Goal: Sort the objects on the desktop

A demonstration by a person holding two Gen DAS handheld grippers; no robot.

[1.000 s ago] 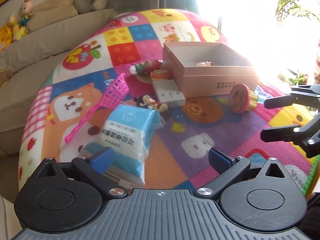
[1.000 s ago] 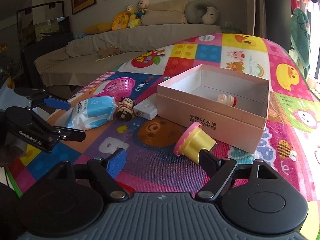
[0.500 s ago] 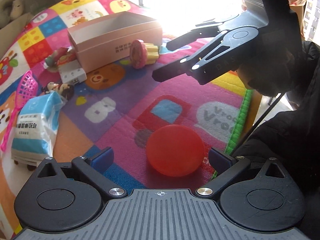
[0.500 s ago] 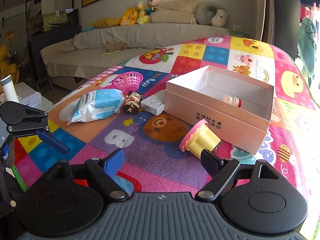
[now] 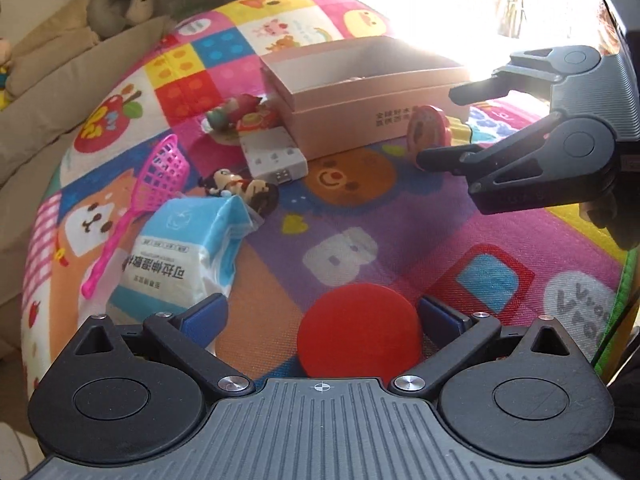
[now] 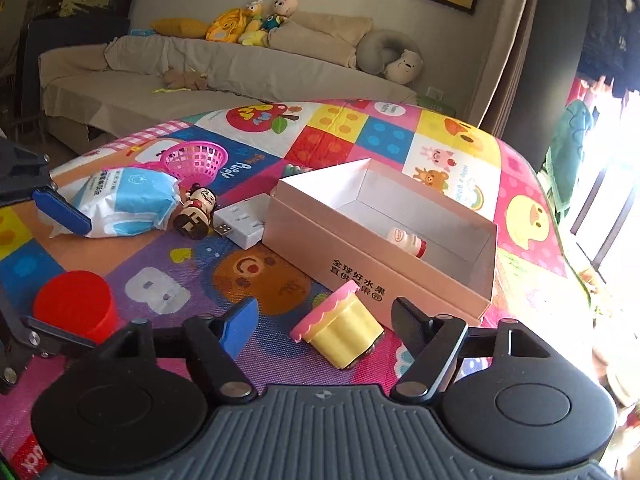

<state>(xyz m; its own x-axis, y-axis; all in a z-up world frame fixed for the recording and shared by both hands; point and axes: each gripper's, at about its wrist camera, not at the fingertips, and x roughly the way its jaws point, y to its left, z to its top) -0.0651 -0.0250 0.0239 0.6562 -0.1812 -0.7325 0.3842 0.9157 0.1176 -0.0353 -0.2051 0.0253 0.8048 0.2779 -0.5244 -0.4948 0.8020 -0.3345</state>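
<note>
Behind the cartoon-printed play mat (image 6: 280, 280) we saw a covered beige sofa (image 6: 240, 76) with plush toys. We took the open pink cardboard box (image 6: 384, 256) as landmark. A small bottle (image 6: 406, 240) lay on its side inside the box. Just in front of the box a yellow pudding cup (image 6: 344, 328) with a scalloped pink lid lay tipped, lid toward the left. Left of the box sat a white power adapter (image 6: 248, 224), a doll figure (image 6: 196, 210), a soft tissue pack (image 6: 128, 200) and a pink mesh basket (image 6: 196, 160). Our right gripper (image 6: 324, 320), angled downward, was closing around the cup, its pads not yet touching. Our left gripper (image 5: 320, 316) stood released, straddling a red round cylinder (image 5: 360, 336) well in front of the box.
</note>
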